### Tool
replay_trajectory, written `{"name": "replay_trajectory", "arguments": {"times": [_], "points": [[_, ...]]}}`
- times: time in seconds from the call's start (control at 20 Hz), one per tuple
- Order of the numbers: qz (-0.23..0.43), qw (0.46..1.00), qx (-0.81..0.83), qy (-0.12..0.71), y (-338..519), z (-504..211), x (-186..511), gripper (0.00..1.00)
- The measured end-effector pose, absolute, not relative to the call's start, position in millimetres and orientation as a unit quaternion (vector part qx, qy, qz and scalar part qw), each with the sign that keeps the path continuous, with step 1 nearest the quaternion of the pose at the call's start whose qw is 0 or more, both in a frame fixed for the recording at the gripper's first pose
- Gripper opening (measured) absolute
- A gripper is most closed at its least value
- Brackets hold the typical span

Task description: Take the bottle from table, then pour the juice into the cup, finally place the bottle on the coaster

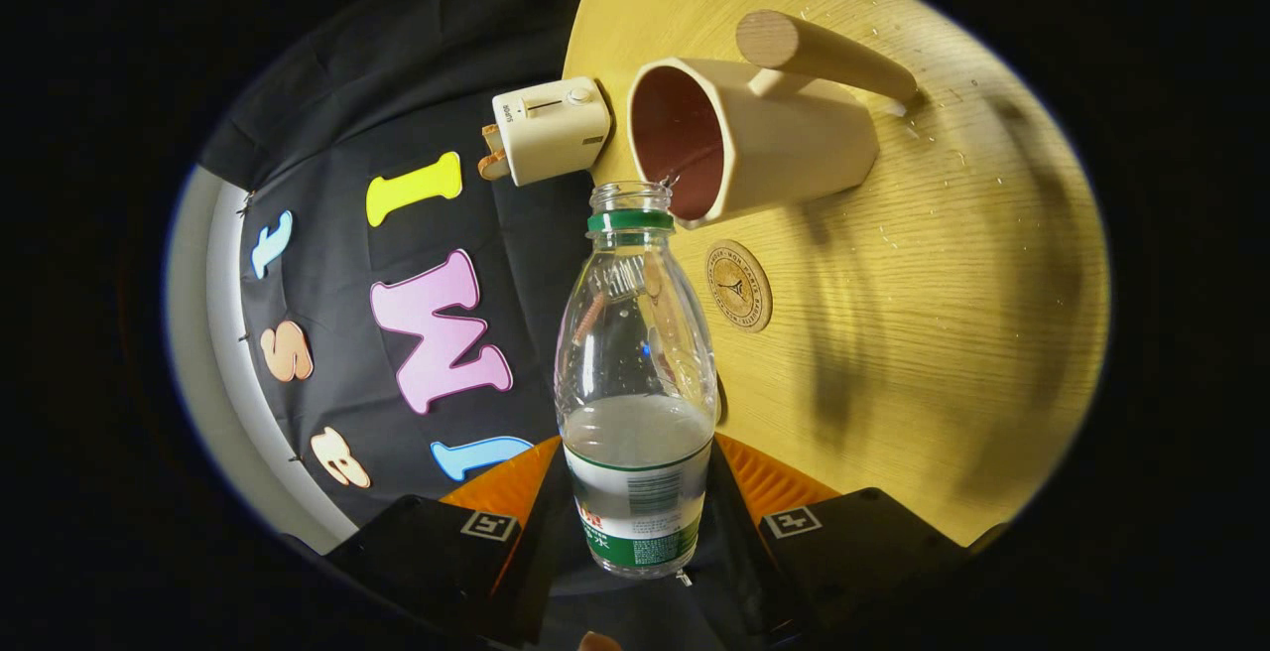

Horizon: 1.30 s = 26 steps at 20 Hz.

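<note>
Warm bright light, soft shadows on table (893, 353), fisheye warp

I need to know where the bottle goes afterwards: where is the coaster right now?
In the gripper view, the coaster lies flat on the wooden table, just beyond the bottle the tool holds, beside the cup.

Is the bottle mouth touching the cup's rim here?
Cannot tell. In the gripper view the bottle mouth overlaps the cup rim's lower edge, so no gap or contact shows plainly.

"SUPOR" on toaster (552, 128)
</note>
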<state>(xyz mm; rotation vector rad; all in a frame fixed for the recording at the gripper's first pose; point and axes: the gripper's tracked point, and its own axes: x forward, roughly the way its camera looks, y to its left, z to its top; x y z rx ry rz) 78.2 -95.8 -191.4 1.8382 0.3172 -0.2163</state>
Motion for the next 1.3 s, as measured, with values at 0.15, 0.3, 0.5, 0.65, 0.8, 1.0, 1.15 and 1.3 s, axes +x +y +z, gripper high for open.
{"name": "replay_trajectory", "arguments": {"times": [0.15, 0.3, 0.5, 0.65, 0.8, 1.0, 1.15, 1.3], "points": [[-0.092, 0.586, 0.793, 0.137, -96.8, -189.6, 77.9, 0.75], [-0.093, 0.581, 0.797, 0.137, -98.2, -188.9, 79.3, 0.75], [-0.094, 0.575, 0.801, 0.137, -101.3, -189.3, 81.8, 0.75], [-0.093, 0.57, 0.805, 0.137, -102.7, -187.2, 81.6, 0.75], [-0.091, 0.566, 0.808, 0.137, -103.8, -185.4, 82.8, 0.75], [-0.086, 0.558, 0.815, 0.134, -105.4, -181.2, 82.7, 0.75], [-0.084, 0.553, 0.818, 0.131, -107.1, -177.3, 82.7, 0.75], [-0.081, 0.549, 0.822, 0.131, -108.3, -175.6, 82.9, 0.75]]}}
